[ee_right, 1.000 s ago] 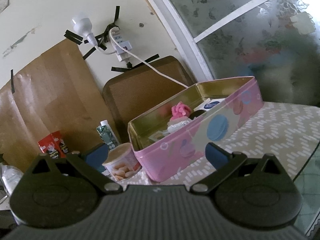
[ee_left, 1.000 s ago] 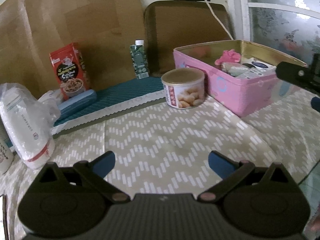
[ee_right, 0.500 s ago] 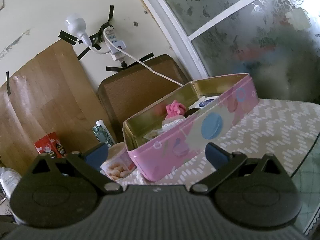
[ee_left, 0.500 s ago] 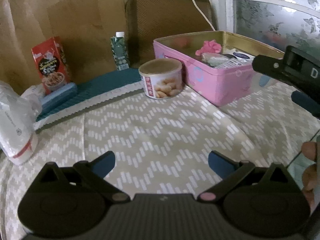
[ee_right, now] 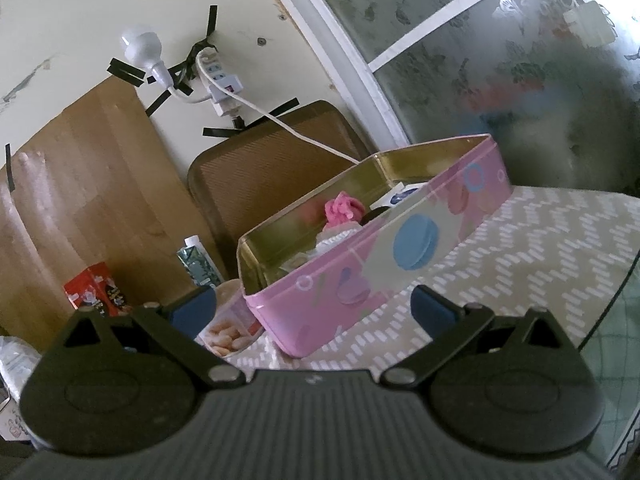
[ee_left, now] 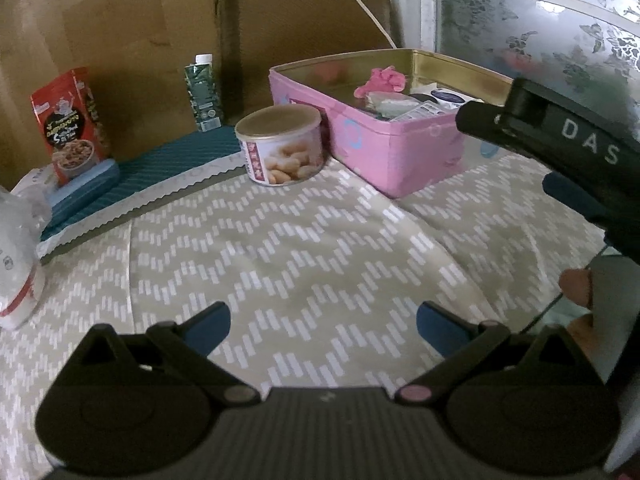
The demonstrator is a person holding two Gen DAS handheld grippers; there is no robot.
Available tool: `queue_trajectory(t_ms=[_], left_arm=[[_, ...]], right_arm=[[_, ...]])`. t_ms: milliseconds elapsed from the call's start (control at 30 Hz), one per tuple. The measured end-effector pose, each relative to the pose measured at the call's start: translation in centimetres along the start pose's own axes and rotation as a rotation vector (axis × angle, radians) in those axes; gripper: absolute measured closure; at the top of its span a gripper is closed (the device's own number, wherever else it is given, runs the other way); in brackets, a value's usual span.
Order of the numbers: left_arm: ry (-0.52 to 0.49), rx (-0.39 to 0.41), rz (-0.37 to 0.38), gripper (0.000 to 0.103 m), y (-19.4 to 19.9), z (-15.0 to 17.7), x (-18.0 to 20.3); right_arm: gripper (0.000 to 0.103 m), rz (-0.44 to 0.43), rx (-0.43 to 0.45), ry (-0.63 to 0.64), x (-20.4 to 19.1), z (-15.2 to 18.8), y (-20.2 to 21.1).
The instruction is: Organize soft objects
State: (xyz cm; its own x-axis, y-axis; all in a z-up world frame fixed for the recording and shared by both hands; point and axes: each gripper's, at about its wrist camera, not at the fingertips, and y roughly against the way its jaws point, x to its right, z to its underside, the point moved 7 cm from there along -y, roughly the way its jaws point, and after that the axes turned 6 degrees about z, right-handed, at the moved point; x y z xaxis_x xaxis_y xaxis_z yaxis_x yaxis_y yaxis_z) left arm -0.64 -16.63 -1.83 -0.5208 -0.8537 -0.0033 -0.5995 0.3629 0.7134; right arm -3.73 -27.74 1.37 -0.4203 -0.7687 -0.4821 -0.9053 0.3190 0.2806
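Note:
A pink tin box (ee_left: 404,156) (ee_right: 360,276) with a gold inside stands open on the patterned cloth. A pink soft item (ee_left: 382,78) (ee_right: 342,208) and several packets lie in it. My left gripper (ee_left: 323,326) hovers open over bare cloth, well short of the box, with nothing between its fingers. My right gripper (ee_right: 310,306) is open and empty too, raised in front of the box's near corner. In the left wrist view the right gripper's black body (ee_left: 560,132) crosses the right side, with a hand (ee_left: 576,286) below it.
A round snack can (ee_left: 280,144) stands left of the box. A green carton (ee_left: 203,92), a red snack box (ee_left: 70,120) and a blue mat (ee_left: 160,168) are at the back. A white plastic bag (ee_left: 16,248) lies far left. The table edge (ee_right: 612,300) runs on the right.
The left gripper has swung right and nearer the box, so the bag slid toward the left edge. The right gripper has come further into the left view. Both stay open.

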Motion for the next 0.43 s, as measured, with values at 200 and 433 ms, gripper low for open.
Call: queue_trajectory(t_ms=[200, 433], left_arm=[[-0.006, -0.001, 0.019, 0.0, 0.1, -0.02, 0.47], [-0.003, 0.049, 0.026, 0.0, 0.61, -0.38, 0.31]], right_arm=[[0.0, 0.004, -0.006, -0.003, 0.16, 0.14, -0.08], [0.0, 0.005, 0.0, 0.001, 0.1, 0.16, -0.01]])
